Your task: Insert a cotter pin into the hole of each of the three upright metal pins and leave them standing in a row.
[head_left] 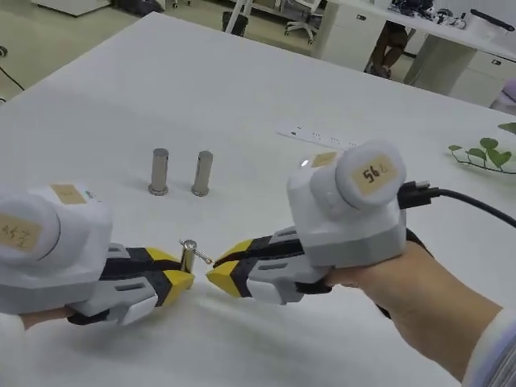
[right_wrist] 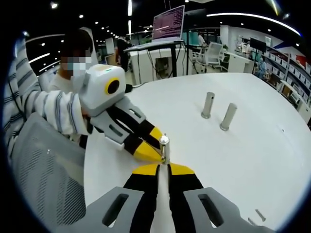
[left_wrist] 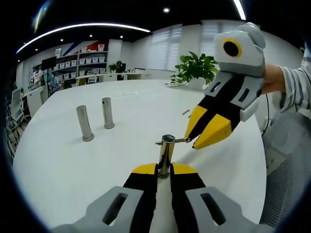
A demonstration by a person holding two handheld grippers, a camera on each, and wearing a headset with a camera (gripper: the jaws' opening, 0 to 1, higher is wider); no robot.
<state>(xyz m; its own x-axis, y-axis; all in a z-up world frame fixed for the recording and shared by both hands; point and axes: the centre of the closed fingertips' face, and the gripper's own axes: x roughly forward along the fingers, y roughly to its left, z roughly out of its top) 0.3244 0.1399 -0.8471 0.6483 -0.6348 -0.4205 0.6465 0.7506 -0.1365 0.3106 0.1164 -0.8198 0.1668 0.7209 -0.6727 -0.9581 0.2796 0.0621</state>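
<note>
Pin [left_wrist: 165, 153] upright in left gripper [left_wrist: 164, 171]; right gripper [left_wrist: 193, 139], opposite, pinches cotter pin [left_wrist: 176, 141].

- The left gripper [head_left: 187, 274] is reaching in from the lower left, its yellow and black jaws closing on the lower part of an upright metal pin [head_left: 188, 253]
- The right gripper [head_left: 214, 271] is coming in from the right in a hand [head_left: 411, 292], its jaw tips lying together just beside that pin
- A thin cotter pin [head_left: 202, 257] is sticking out sideways near the pin's top, towards the right gripper's tips
- Two more pins, the left-hand pin [head_left: 159, 171] and the right-hand pin [head_left: 201, 172], are standing upright side by side farther back on the white table [head_left: 121, 97]
- A black cable [head_left: 472, 200] is trailing off to the right from the right gripper
- A white power strip [head_left: 318, 138] is lying flat beyond the pins, and green leaves [head_left: 486, 153] are showing at the right edge
</note>
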